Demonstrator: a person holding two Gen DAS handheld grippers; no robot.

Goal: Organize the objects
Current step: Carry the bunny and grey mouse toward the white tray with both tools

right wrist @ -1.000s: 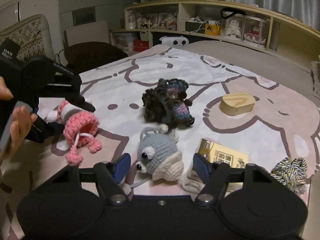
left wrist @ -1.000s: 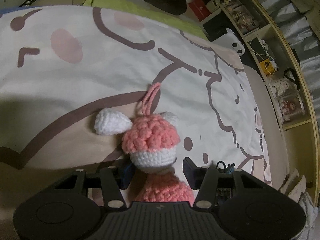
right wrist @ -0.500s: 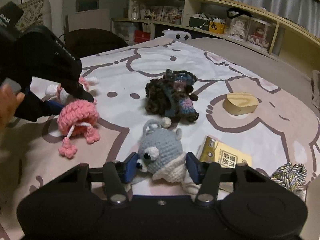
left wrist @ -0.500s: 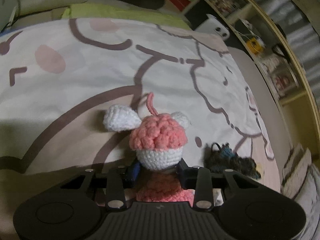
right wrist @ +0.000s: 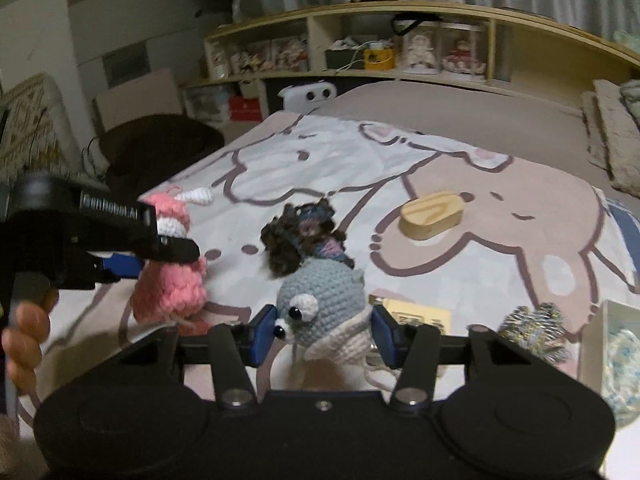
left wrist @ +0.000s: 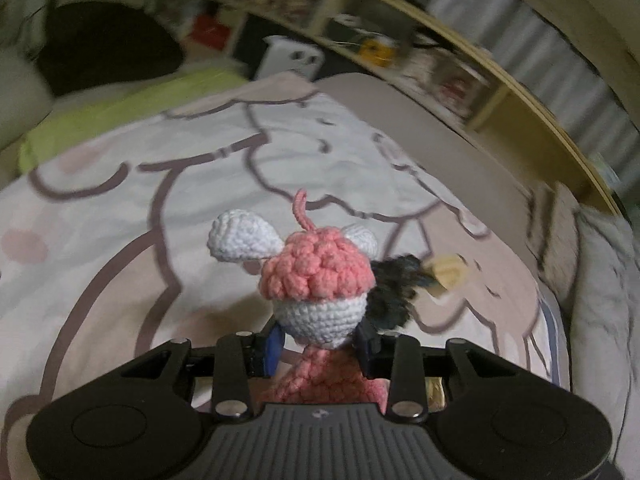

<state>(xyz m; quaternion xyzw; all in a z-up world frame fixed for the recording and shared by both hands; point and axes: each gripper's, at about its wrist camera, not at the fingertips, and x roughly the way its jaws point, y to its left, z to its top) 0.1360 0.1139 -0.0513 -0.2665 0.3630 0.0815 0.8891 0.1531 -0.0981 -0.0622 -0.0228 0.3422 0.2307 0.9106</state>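
Note:
A pink and white crochet doll with white ears and a pink loop sits between the blue pads of my left gripper, which is shut on it and holds it off the bed cover. From the right wrist view the same pink doll hangs at the left in the left gripper, a hand under its handle. My right gripper is shut on a grey crochet doll with button eyes and a cream collar, lifted above the cover.
On the cartoon-print bed cover lie a dark curly-haired doll, a wooden oval block, a yellow card and a silvery yarn ball. A box with pale yarn is at the right edge. Shelves line the far wall.
Both grippers closed on their dolls and lifted them off the cover. The left gripper rolled, so the bed and shelves swung across its view.

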